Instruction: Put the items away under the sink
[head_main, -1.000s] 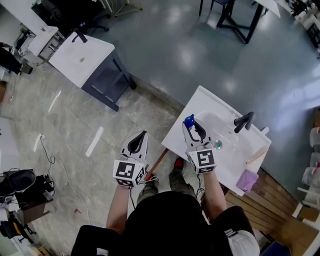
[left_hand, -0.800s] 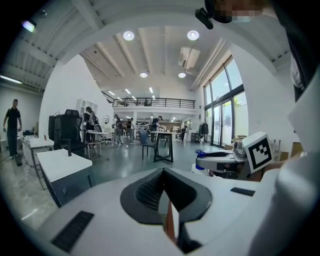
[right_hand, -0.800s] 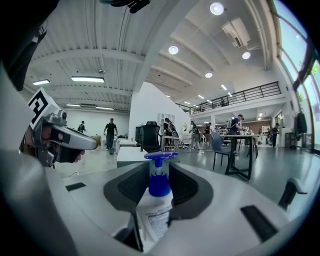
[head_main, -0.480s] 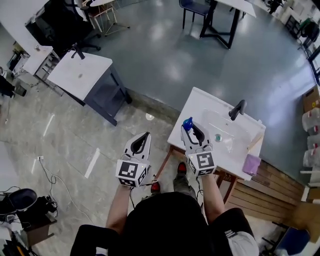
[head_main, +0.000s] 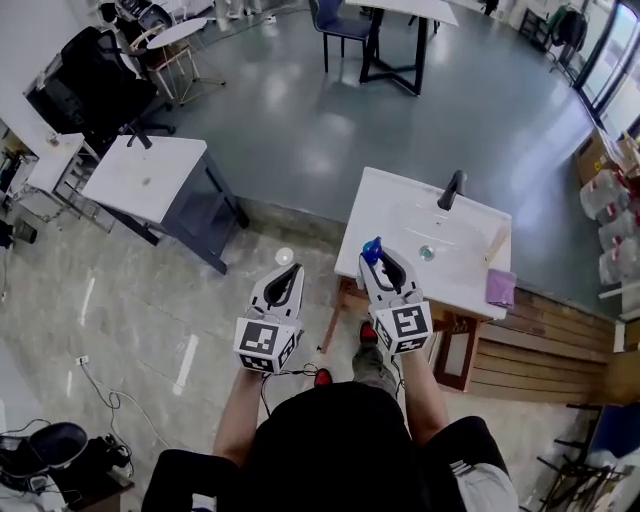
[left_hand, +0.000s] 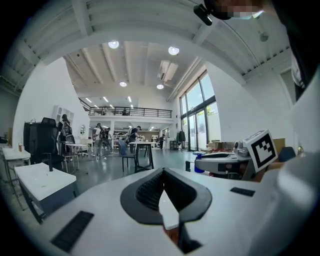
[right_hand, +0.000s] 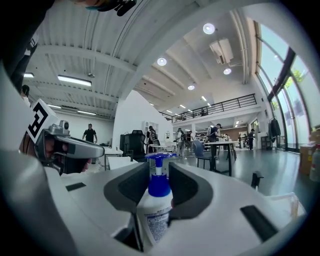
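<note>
My right gripper (head_main: 378, 252) is shut on a white pump bottle with a blue top (head_main: 372, 246), held upright by the front left corner of the white sink (head_main: 382, 200). In the right gripper view the bottle (right_hand: 156, 207) stands between the dark pads (right_hand: 187, 190). My left gripper (head_main: 290, 268) is level with it to the left, over the floor. Its jaws (left_hand: 162, 172) meet at the tips with nothing between them. The sink has a black faucet (head_main: 452, 188) and stands on a wooden frame (head_main: 455, 350). The space under the basin is hidden.
A purple cloth (head_main: 498, 287) and a wooden stick (head_main: 492, 243) lie on the sink's right side. A white table on a dark base (head_main: 150, 180) stands to the left. A chair and black table (head_main: 385, 35) are far back, water jugs (head_main: 605, 200) at the right.
The view has drawn back and the sink now lies farther up the picture. Both grippers keep their pose, the bottle still in the right one.
</note>
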